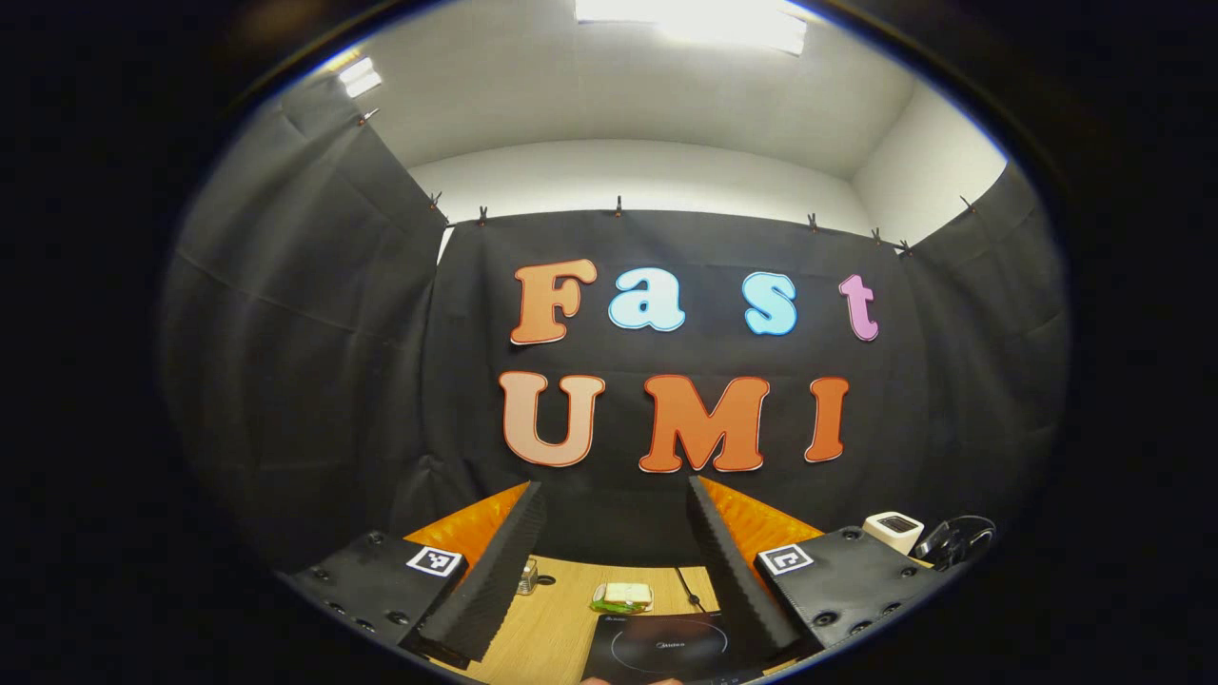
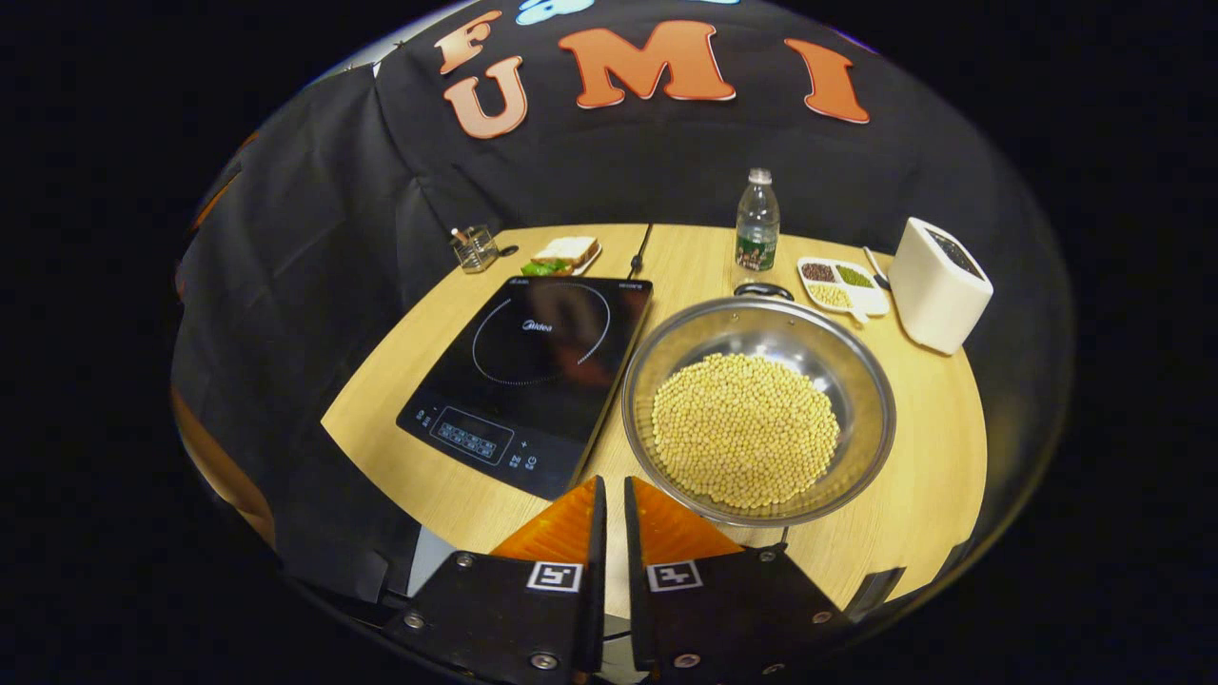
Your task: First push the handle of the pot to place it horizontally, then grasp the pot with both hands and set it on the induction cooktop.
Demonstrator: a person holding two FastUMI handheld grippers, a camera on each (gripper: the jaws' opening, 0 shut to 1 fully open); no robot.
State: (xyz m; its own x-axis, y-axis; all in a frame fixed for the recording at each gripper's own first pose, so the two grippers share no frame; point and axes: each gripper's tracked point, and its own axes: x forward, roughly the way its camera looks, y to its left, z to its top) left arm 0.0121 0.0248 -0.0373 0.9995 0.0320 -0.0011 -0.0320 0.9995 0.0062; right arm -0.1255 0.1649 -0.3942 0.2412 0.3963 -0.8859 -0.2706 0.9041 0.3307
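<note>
One pot of beans sits beside the cooktop

One shiny metal pot (image 2: 758, 409) sits on the wooden table (image 2: 937, 457), seen in the right gripper view. It is full of small yellow beans (image 2: 744, 428). A dark handle (image 2: 763, 289) shows at its far rim. The pot is just to the right of the black induction cooktop (image 2: 533, 376), and their edges look like they touch or nearly touch. The pot is not on the cooktop.

The right gripper (image 2: 613, 499) is low and in front, near the pot's close rim and the cooktop's corner. Its two fingers are almost pressed together, with only a thin gap, and they hold nothing.

The left gripper (image 1: 617, 561) points up at the booth wall. Its fingers are spread wide apart and hold nothing. Between them you can see the far part of the cooktop (image 1: 666, 647) and the table (image 1: 557, 618).

Behind the pot stands a clear water bottle (image 2: 757, 228). Next to it is a white dish with little sections (image 2: 843, 285) holding different seeds. A white box (image 2: 937, 283) stands at the right edge. Behind the cooktop lie a sandwich on a plate (image 2: 565, 255) and a small glass jar (image 2: 474, 247). A black cord (image 2: 641, 249) runs back from the cooktop.
</note>
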